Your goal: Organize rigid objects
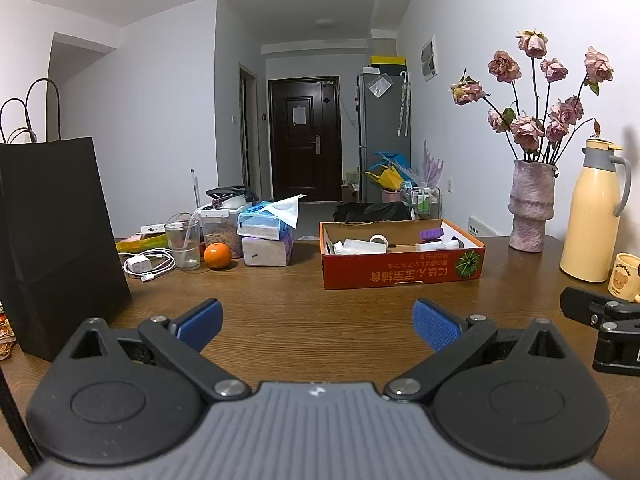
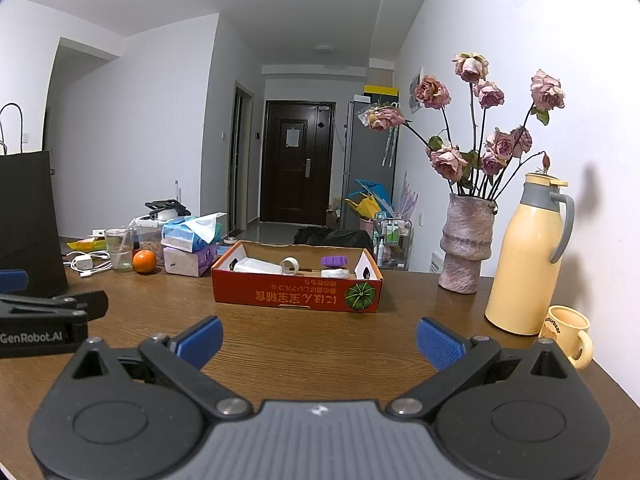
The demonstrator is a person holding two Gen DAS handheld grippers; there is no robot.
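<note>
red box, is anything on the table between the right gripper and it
Nothing visible does. Bare wooden table lies between the open right gripper and the red box. The yellow mug and thermos stand off to the right.

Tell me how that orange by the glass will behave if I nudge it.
The orange is round and sits free on the table, so it will probably roll. Its skin looks firm, likely not fragile. The glass beside it may get bumped.

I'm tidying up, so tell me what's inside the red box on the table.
In the red box: a white bottle lying down, a tape roll, a purple cap and a small white piece. The front wall hides the box floor, so more may lie there.
</note>
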